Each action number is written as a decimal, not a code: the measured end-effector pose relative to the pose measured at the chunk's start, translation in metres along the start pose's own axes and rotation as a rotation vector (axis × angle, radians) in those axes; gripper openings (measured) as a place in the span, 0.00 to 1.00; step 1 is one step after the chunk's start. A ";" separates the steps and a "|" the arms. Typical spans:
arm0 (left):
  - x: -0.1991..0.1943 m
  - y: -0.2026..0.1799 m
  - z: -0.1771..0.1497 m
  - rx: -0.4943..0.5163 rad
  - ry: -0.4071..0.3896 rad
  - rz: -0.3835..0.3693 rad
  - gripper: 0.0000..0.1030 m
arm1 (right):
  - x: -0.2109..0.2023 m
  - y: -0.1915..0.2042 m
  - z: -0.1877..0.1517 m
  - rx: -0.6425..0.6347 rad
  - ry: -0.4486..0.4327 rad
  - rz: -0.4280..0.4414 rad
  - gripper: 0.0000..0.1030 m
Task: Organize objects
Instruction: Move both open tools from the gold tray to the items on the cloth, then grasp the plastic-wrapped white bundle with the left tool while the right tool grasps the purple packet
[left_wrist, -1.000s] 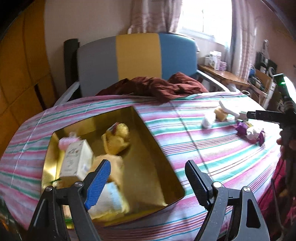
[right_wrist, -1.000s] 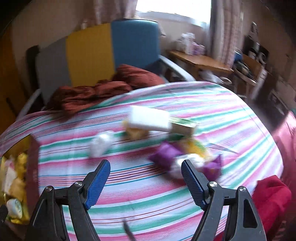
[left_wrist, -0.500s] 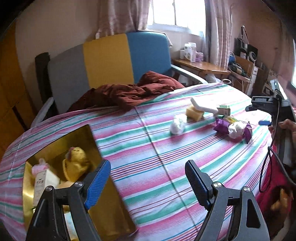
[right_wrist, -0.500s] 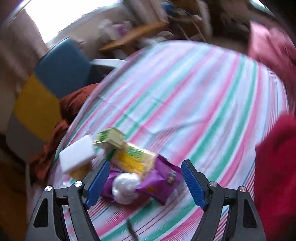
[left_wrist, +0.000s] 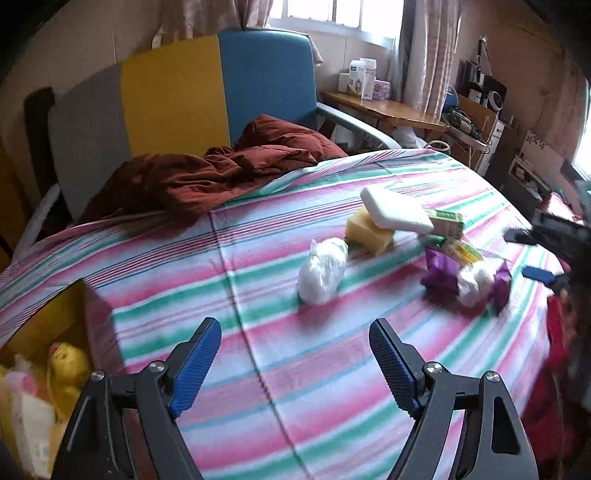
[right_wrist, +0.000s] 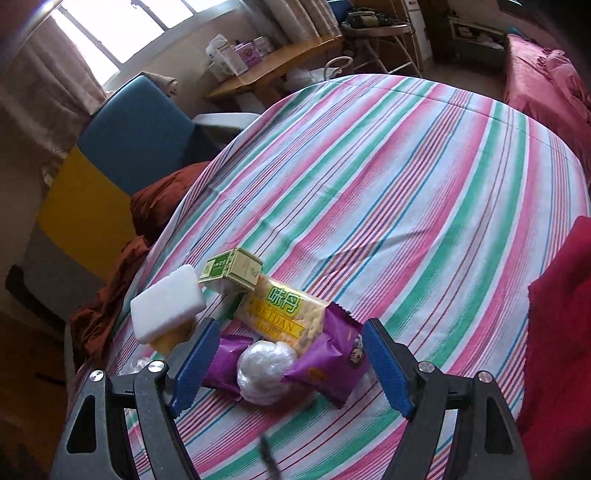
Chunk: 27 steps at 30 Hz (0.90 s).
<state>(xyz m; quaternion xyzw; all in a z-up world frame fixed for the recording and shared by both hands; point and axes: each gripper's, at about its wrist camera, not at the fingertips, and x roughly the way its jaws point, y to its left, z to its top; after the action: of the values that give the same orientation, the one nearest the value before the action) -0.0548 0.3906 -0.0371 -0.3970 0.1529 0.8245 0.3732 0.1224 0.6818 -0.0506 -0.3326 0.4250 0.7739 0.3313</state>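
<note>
Objects to sort sit on a tabletop (left_wrist: 258, 369) under a striped cloth; largest first. Gold box (left_wrist: 55, 332) at the near left corner, open top, already holding a yellow item and a white carton, both blurred. Maroon cloth (left_wrist: 221, 166) bunched at the far edge, against a grey/yellow/blue chair back (left_wrist: 166, 85). Remaining clutter is toward the right side: white sponge block (right_wrist: 168, 308) lying tilted on a yellow sponge (left_wrist: 369, 234); green-and-cream carton (right_wrist: 231, 271) just beside it; yellow snack pack (right_wrist: 280, 314) touching the carton; purple wrapper (right_wrist: 328, 363) with a white plastic-wrapped ball (right_wrist: 266, 367) on top of it. A second white wrapped bundle (left_wrist: 321, 273) lies apart from the pile, nearer the tabletop's middle.

Left gripper (left_wrist: 295, 363): fingers apart, nothing between them, over bare cloth between box and pile. Right gripper (right_wrist: 288, 363): fingers apart, straddling the purple wrapper and ball; can't tell if the pads touch.
</note>
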 end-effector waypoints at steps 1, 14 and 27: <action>0.009 -0.001 0.006 0.000 0.005 -0.004 0.81 | 0.001 0.001 0.000 -0.006 0.005 0.006 0.78; 0.093 -0.022 0.046 0.073 0.029 0.001 0.80 | -0.003 -0.007 0.003 0.049 -0.025 0.045 0.78; 0.122 -0.023 0.037 0.079 0.097 0.043 0.36 | 0.011 -0.011 0.006 0.086 0.018 -0.011 0.78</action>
<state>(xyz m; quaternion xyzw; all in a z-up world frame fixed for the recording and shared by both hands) -0.1077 0.4871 -0.1064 -0.4179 0.2117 0.8054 0.3633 0.1235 0.6940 -0.0616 -0.3274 0.4592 0.7500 0.3456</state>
